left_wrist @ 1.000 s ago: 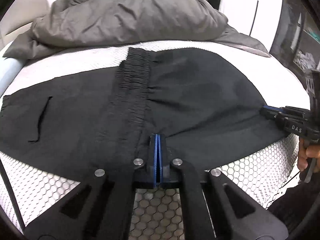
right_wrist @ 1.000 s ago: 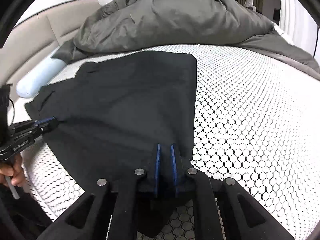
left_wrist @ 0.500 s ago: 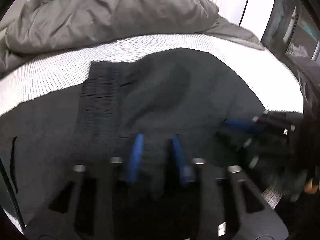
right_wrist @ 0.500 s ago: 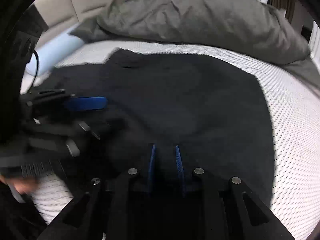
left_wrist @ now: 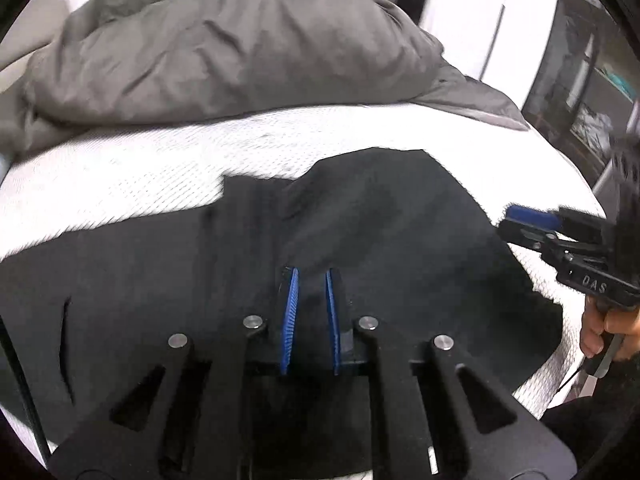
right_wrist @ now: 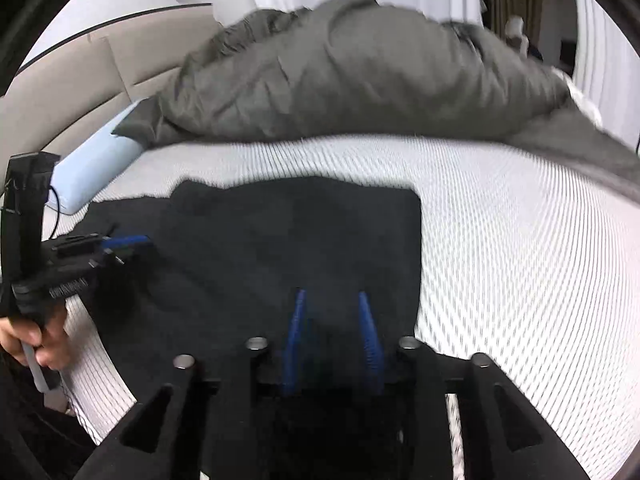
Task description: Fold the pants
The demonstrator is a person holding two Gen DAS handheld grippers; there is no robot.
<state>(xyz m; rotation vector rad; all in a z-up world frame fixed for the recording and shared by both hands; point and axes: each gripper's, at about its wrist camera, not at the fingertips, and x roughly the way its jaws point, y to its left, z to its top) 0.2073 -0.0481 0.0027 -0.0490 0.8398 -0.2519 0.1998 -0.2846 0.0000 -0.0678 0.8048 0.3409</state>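
Black pants (left_wrist: 360, 220) lie flat on the white mesh bed cover, folded over with the elastic waistband (left_wrist: 244, 216) running up the middle. My left gripper (left_wrist: 310, 280) hovers over the near middle of the pants, open and empty. My right gripper (right_wrist: 332, 300) is open and empty over the pants' right part (right_wrist: 300, 232). In the left wrist view the right gripper (left_wrist: 528, 220) sits at the pants' right edge. In the right wrist view the left gripper (right_wrist: 124, 242) is at the left.
A crumpled grey duvet (left_wrist: 224, 48) is heaped at the back of the bed. A light blue pillow (right_wrist: 92, 164) lies at the far left by the beige headboard (right_wrist: 68, 80). The white mesh bed cover (right_wrist: 520, 260) stretches to the right. The bed's front edge is near me.
Both grippers have opened and let go of the pants' near edge. They moved forward over the cloth, and the pants now lie further up the bed.
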